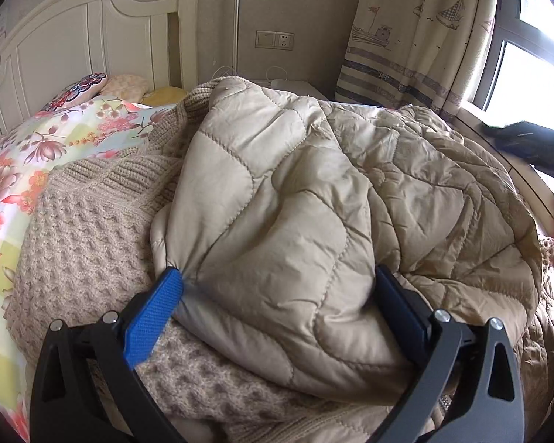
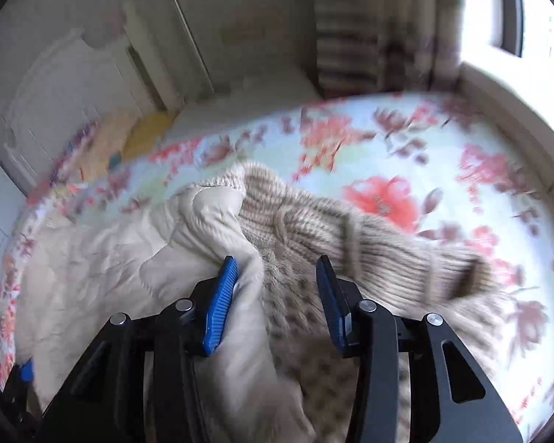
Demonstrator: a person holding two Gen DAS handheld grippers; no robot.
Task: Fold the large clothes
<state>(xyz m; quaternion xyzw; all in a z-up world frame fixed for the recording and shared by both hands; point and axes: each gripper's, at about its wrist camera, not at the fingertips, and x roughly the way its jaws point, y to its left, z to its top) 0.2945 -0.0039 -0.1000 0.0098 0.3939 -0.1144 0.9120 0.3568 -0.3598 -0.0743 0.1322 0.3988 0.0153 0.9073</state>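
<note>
Left wrist view: a beige quilted jacket (image 1: 284,199) with a knitted outer side lies heaped on the bed (image 1: 14,170), below the white headboard (image 1: 74,37).
Left gripper (image 1: 279,277): jaws spread wide around a thick fold of the jacket; the blue pad presses the cloth on one side, yet whether both pads truly clamp it I cannot tell. Judging by the bunched fabric, it pins this end so the garment stays put.
Knit layer (image 1: 81,229): spreads from the fold toward the headboard, over the floral sheet.
Dark shape (image 1: 532,144): far from the headboard, by the window; probably the other tool, blurred.

Right wrist view: blurred by motion.
Right gripper (image 2: 275,271): jaws partly apart, with lining and knit (image 2: 332,236) between them; one pad touches the lining, the other looks clear, so it reads as released.
Ribbed cuff (image 2: 458,277): points away from the headboard (image 2: 66,88) across the sheet (image 2: 387,140), likely a sleeve waiting to be folded in.
</note>
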